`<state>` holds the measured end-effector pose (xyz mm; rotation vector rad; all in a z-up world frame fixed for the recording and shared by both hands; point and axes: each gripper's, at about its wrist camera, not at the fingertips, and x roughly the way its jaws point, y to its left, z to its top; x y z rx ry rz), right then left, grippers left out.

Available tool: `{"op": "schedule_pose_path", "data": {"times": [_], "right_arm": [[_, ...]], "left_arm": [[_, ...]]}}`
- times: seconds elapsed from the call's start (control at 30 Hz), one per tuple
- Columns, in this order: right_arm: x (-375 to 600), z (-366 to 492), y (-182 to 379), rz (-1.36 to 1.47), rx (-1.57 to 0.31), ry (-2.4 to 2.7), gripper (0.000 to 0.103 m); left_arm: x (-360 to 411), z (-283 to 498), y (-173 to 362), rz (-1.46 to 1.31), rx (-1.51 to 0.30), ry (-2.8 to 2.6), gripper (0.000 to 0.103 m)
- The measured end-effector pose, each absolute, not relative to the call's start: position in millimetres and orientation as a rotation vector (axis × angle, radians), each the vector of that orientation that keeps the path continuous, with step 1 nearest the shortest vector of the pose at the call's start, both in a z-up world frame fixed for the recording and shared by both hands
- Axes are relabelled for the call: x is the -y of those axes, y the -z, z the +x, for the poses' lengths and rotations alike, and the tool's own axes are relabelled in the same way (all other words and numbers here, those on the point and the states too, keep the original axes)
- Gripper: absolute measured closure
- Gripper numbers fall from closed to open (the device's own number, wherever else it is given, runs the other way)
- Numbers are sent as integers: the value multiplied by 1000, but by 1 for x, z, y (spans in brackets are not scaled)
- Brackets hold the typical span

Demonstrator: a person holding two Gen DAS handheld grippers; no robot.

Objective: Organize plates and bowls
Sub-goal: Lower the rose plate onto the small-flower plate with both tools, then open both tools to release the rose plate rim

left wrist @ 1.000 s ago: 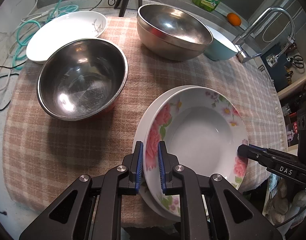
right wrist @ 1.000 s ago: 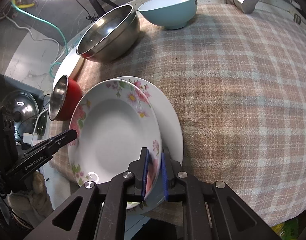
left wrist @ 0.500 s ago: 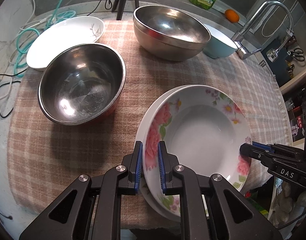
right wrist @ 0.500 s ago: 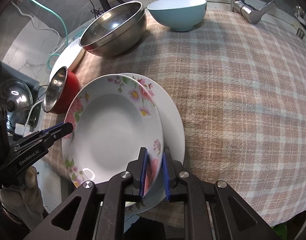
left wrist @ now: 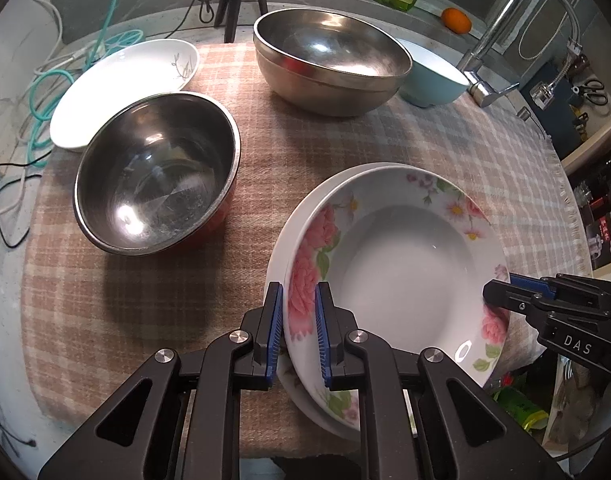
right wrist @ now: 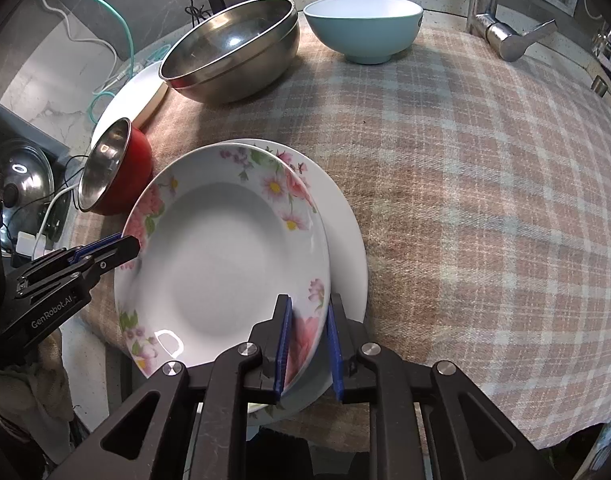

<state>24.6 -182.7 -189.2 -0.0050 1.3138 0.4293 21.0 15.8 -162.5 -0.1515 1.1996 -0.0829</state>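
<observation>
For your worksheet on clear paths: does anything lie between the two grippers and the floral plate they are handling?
Nothing visible does. The left gripper and right gripper each straddle the floral plate at opposite rims. The right jaws are opening, the rim between them. It sits directly on a plain white plate.

near edge: the flowered plate (left wrist: 405, 256) lies on a plain plate (left wrist: 289, 216), overhanging the tabletop (left wrist: 153, 300).
left side: a steel bowl (left wrist: 157, 176), a shallow dish (left wrist: 121, 80) behind it.
far edge: a large steel bowl (left wrist: 329, 64), a small bowl (left wrist: 433, 80) at its right.
</observation>
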Motion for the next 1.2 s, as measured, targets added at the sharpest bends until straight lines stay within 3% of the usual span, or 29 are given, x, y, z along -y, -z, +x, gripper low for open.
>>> {"op": "schedule_pose_path", "data": {"times": [0.97, 1.2], "right_arm": [[156, 11, 186, -276, -1240, -376, 74], [165, 13, 184, -207, -1249, -395, 72]], "left_arm": [[-6, 17, 162, -77, -1190, 72, 90], [-7, 19, 162, -89, -1186, 71, 90]]}}
